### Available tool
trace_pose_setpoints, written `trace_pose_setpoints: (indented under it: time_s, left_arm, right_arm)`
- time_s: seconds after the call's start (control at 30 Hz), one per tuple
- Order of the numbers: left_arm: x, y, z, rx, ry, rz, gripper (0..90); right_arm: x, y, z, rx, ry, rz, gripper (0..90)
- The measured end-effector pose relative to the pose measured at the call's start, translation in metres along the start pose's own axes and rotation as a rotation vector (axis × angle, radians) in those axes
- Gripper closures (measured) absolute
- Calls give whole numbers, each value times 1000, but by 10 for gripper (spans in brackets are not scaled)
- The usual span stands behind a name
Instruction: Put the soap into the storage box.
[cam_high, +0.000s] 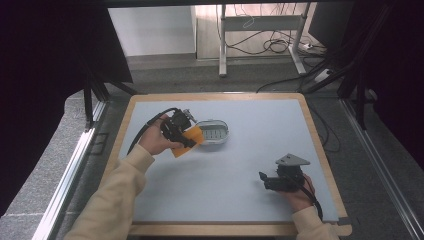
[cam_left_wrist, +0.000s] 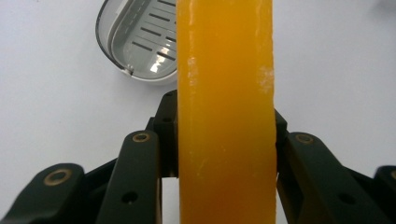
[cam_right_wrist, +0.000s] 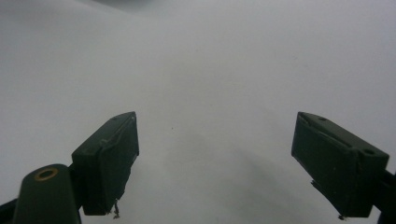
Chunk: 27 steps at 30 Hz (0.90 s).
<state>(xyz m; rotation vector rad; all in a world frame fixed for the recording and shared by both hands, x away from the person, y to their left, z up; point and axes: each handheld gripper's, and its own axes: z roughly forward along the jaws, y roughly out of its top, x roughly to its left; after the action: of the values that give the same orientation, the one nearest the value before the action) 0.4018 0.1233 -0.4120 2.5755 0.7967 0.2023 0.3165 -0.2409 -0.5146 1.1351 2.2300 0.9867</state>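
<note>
Landmark: the soap dish (cam_high: 213, 134), a pale oval tray with a slotted insert, sitting flat on the worktop (cam_high: 240, 165).

Nearest to the person, the right tool (cam_high: 264, 179) is held low over the worktop, well apart from the soap dish on the near right side. Jaws stand wide apart with nothing between them; in the right gripper view the right tool (cam_right_wrist: 215, 163) shows only bare pale surface in its gap. Grey three-cornered plate on top, cable trailing back along the hand.

Farther in, the left tool (cam_high: 187, 140) is just beside the soap dish, on its left. Jaws clamped on an orange soap bar (cam_high: 189, 140), which is held up off the worktop and tilted, its far corner at or over the dish's left rim; touching or not, cannot tell from the high view. In the left gripper view the left tool (cam_left_wrist: 224, 154) grips the orange soap bar (cam_left_wrist: 225, 116) edge-on, both jaws pressed against its flat sides, bar running up through the frame. The soap dish (cam_left_wrist: 135, 42) sits beyond and to the left of the bar there, partly hidden by it, slots and a glossy wet-looking insert visible.

Cream sleeves on both forearms. Worktop has a wooden edge around the grey-blue mat.
</note>
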Motion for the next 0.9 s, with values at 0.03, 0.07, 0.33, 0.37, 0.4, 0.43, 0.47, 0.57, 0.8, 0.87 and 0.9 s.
trace_pose_setpoints:
  time_s: [0.03, 0.07, 0.33, 0.37, 0.4, 0.43, 0.47, 0.57, 0.8, 0.87, 0.9]
  left_arm:
    - [0, 1, 0, -2, 4, 1, 617]
    - [1, 2, 0, -2, 9, 7, 617]
    - [4, 10, 5, 3, 6, 14, 617]
    - [5, 12, 5, 4, 5, 15, 617]
    - [5, 13, 6, 7, 5, 17, 617]
    - [6, 16, 8, 6, 5, 16, 617]
    - [6, 16, 8, 6, 5, 16, 617]
    - [7, 19, 12, -1, 0, 13, 617]
    - [7, 26, 20, 5, -4, 12, 618]
    - [8, 28, 21, 3, -10, 16, 617]
    - [8, 29, 21, 1, -13, 17, 618]
  right_arm:
    - [0, 0, 0, 0, 0, 0, 156]
    - [0, 0, 0, 0, 0, 0, 156]
    - [0, 0, 0, 0, 0, 1, 156]
    - [0, 0, 0, -1, 0, 2, 156]
    - [0, 0, 0, -1, 0, 3, 156]
    - [0, 0, 0, 0, 0, 2, 156]
    - [0, 0, 0, 0, 0, 2, 156]
    - [0, 0, 0, 0, 6, 3, 156]
    - [0, 0, 0, 1, 8, 5, 156]
    - [0, 0, 0, 0, 7, 8, 156]
    - [-1, 0, 0, 0, 7, 9, 156]
